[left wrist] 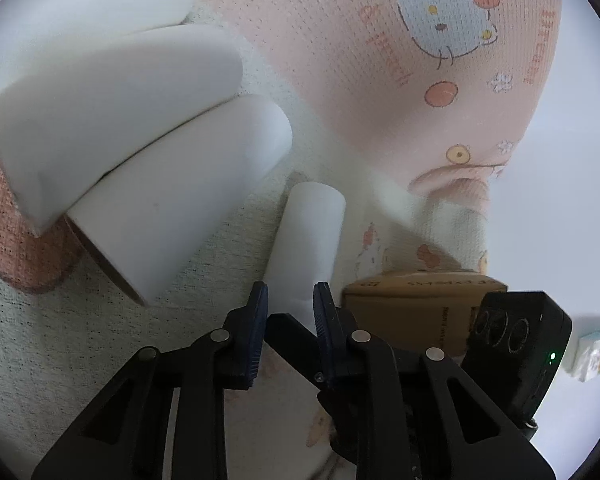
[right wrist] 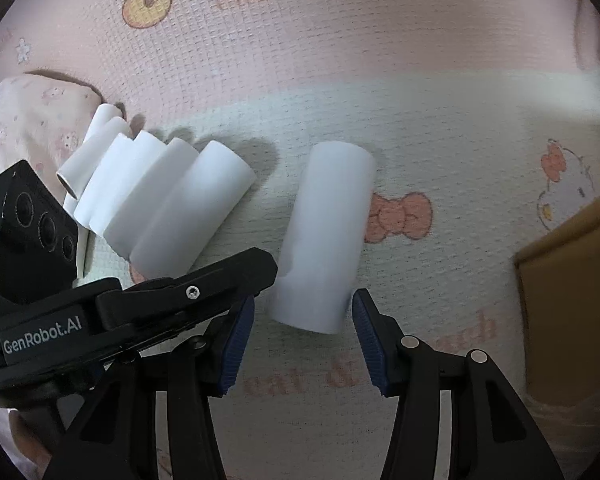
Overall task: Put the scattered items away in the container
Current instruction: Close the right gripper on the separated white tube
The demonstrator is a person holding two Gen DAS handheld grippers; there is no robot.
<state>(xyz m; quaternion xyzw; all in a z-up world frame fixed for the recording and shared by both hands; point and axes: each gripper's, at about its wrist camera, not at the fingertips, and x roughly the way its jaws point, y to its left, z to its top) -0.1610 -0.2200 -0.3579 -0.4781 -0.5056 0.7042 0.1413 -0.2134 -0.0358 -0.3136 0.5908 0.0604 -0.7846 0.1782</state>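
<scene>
The left tool (left wrist: 290, 304) has its two blue-padded fingers only a little apart, and the near end of a single white roll (left wrist: 306, 236) shows in the narrow gap between them; I cannot tell whether the pads really press on it, so whether it is gripped stays unclear. The right tool (right wrist: 300, 338) stands wide open over the same single white roll (right wrist: 324, 236), and its pads are at both sides of the roll's near end without touching it. This roll lies alone on the cream part of the patterned mat (right wrist: 440, 288) (the mat is printed with cartoon cats, bows and small flowers), just beside an orange bow. In the right wrist view a group of white rolls (right wrist: 172, 204) lies side by side to the left of the single one, some leaning on each other, and the left tool's black body crosses in front of their near ends. In the left wrist view these rolls (left wrist: 120, 128) look large and close, at the upper left. The cardboard box (left wrist: 416, 304), brown and with printed text, stands on the mat near the single roll; in the right wrist view only its corner (right wrist: 572, 288) shows at the right border. A pink patterned cloth (right wrist: 36, 128) lies behind the group of rolls.
</scene>
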